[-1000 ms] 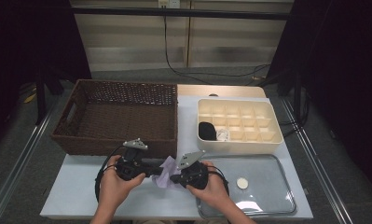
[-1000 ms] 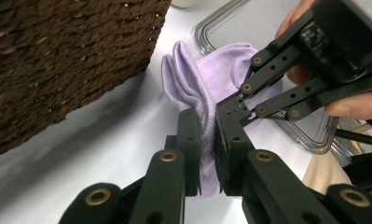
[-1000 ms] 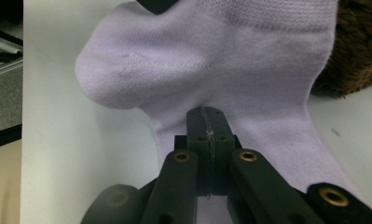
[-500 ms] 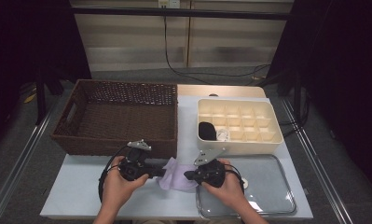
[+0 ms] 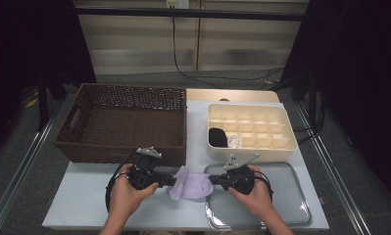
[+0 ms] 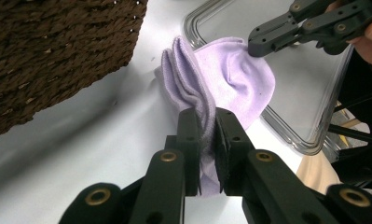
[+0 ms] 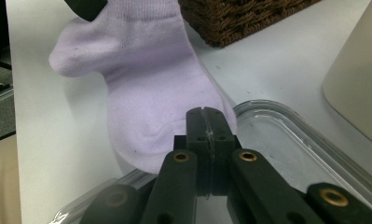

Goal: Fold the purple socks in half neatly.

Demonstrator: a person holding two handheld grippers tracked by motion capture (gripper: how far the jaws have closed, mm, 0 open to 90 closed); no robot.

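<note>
Centrally, a lilac sock (image 5: 190, 184) lies on the white table (image 5: 85, 205), its toe end over the rim of the clear tray (image 5: 301, 215) at 3 o'clock of it. My left gripper (image 6: 205, 135) has its jaws nearly closed on the bunched cuff edge, the fabric pinched between the pads. My right gripper (image 7: 206, 122) shows its jaws fully together with their tips at the toe end of the sock; whether any fabric is caught between them I cannot tell, so the grip there may be thin or absent.

Risks, as I judge them: if I draw my hands apart to flatten the sock, a shallow bite at the toe could slip and let that end drop. Pulling too hard against the left pinch could drag the cuff out instead. The tray rim under the toe may snag the fabric or shift the tray.

Containers: the wicker basket (image 5: 124, 122) at 11 o'clock of the sock appears to hold nothing. The cream divided box (image 5: 281, 147) at 1 o'clock holds a black rolled item (image 5: 216, 136) in a near-left compartment and a small pale item (image 5: 233, 141) in the compartment just beside it; the remaining cells look unfilled. The tray carries nothing but the sock's toe.
</note>
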